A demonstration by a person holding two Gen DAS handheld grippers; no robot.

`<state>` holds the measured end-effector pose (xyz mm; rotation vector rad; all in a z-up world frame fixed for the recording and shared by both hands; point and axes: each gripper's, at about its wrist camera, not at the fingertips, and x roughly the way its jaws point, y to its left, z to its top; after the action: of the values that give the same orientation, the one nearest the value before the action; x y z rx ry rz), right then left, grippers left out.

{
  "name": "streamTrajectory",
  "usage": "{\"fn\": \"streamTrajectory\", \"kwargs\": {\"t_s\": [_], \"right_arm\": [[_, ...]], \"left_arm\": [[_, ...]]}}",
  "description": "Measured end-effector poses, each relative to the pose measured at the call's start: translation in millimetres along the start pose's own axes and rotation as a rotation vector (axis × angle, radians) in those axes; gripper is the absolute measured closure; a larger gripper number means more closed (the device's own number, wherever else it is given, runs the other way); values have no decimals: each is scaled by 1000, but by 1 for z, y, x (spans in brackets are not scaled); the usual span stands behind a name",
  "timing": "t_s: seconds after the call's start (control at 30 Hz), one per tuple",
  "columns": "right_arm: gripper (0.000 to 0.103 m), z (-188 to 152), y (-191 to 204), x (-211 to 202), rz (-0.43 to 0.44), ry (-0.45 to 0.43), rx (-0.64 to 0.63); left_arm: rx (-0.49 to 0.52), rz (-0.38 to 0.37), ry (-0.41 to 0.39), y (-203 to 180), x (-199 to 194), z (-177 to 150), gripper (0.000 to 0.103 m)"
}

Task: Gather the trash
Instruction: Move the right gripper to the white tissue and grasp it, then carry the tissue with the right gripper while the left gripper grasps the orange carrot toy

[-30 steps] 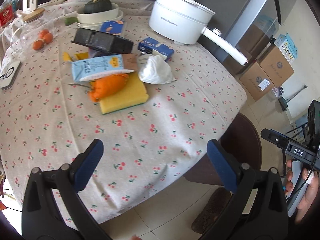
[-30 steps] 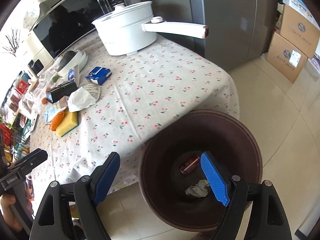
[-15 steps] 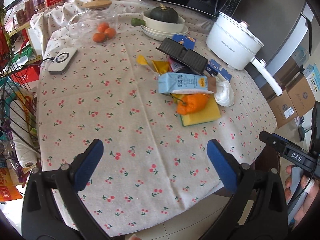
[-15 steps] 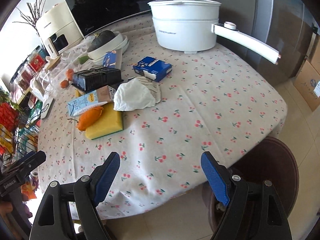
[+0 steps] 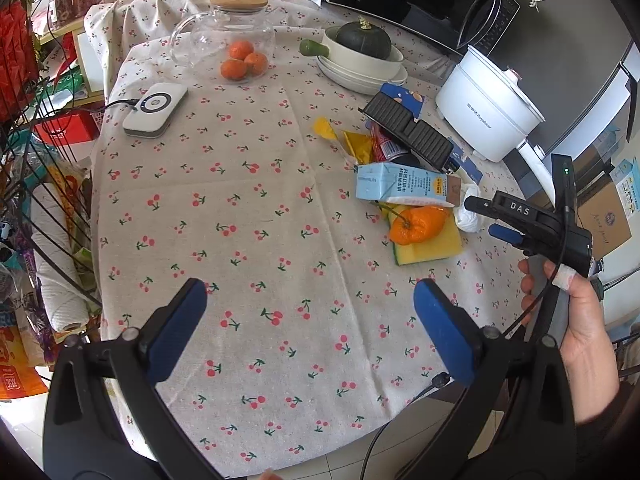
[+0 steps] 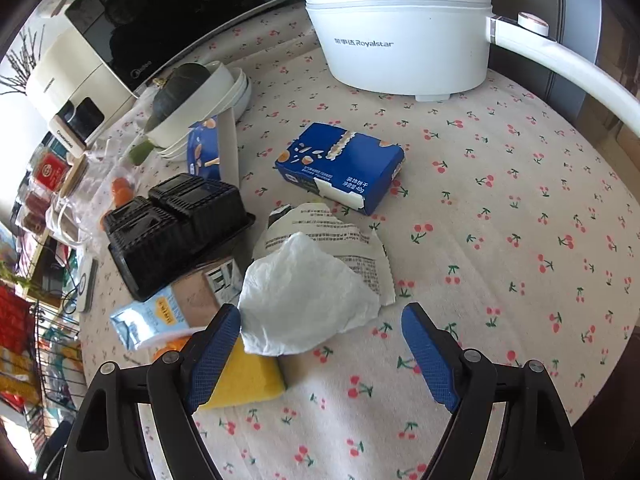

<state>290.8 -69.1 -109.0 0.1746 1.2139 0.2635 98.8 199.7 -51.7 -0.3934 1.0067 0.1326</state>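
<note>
Both claws wide open & empty: right claw (image 6: 320, 344) over crumpled tissue (image 6: 304, 300), left claw (image 5: 308, 304) above tablecloth (image 5: 240, 208).

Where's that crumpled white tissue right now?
In the right wrist view the tissue lies mid-table on a torn wrapper, beside the yellow sponge, just ahead of the open right gripper.

Right tool (image 6: 320, 334) nearer crumpled tissue (image 6: 304, 300)

A white electric pot (image 6: 404, 36) with a long handle stands at the back of the round, cherry-print tablecloth (image 5: 248, 240). A dark green squash (image 5: 363, 42) sits in stacked white bowls (image 5: 360, 70). Tangerines (image 5: 243, 62) lie under a clear glass jug (image 5: 222, 36); a white charging pad (image 5: 155, 109) rests nearby.
</note>
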Motion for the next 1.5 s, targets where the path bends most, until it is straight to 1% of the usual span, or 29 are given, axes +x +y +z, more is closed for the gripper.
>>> {"fn": "streamTrajectory", "kwargs": {"t_s": [0.07,0.1,0.13,0.17,0.2,0.23,0.27,0.33,0.47,0.63,0.77,0.83,0.9,0.93,1.0,1.07,1.17,1.27,1.4,1.47,1.5], "right_arm": [[28,2,-2,13,-12,24,0],[34,2,-3,17,-22,30,2],[42,1,-3,16,-30,9,-4],[48,1,-3,16,-34,12,-10],[60,1,-3,16,-45,11,-21],[82,0,-4,15,-41,21,-27],[90,-1,-7,15,-19,33,-23],[91,-6,-13,8,-3,37,-9],[91,-18,-21,-14,1,28,-31],[92,-35,-35,-55,14,-2,-62],[92,-51,-51,-89,27,-32,-57],[92,-60,-60,-106,40,-54,-58],[92,-70,-68,-119,48,-78,-71],[92,-75,-72,-123,46,-80,-75],[92,-79,-79,-125,46,-58,-60],[92,-81,-84,-131,80,-65,-49],[91,-84,-88,-139,93,-65,-61],[91,-86,-92,-141,93,-58,-74],[91,-86,-104,-146,90,-61,-66],[91,-86,-110,-146,91,-59,-54],[91,-86,-113,-146,90,-57,-50]], "left_arm": [[-2,1,1,1,0,1,0],[-3,2,0,1,0,1,0],[-1,4,-1,1,0,1,0],[2,10,-4,0,-1,1,0],[7,17,-6,-2,-1,1,0],[13,22,-9,-3,-1,1,0],[16,26,-11,-4,-1,1,0],[21,25,-12,-7,0,0,0],[30,18,-7,-14,1,-3,0],[49,4,-3,-25,3,-5,0],[67,0,-5,-32,8,-6,0],[89,-19,-12,-36,11,-5,0],[138,-9,-32,-42,15,-4,0],[166,2,-35,-46,19,-3,0],[202,6,-19,-54,28,0,0],[227,-9,23,-63,38,4,0],[255,-30,31,-74,53,8,0],[245,-56,28,-78,69,12,1],[207,-115,26,-83,86,19,10],[204,-146,19,-88,91,22,13],[209,-148,18,-92,94,22,15]]}}
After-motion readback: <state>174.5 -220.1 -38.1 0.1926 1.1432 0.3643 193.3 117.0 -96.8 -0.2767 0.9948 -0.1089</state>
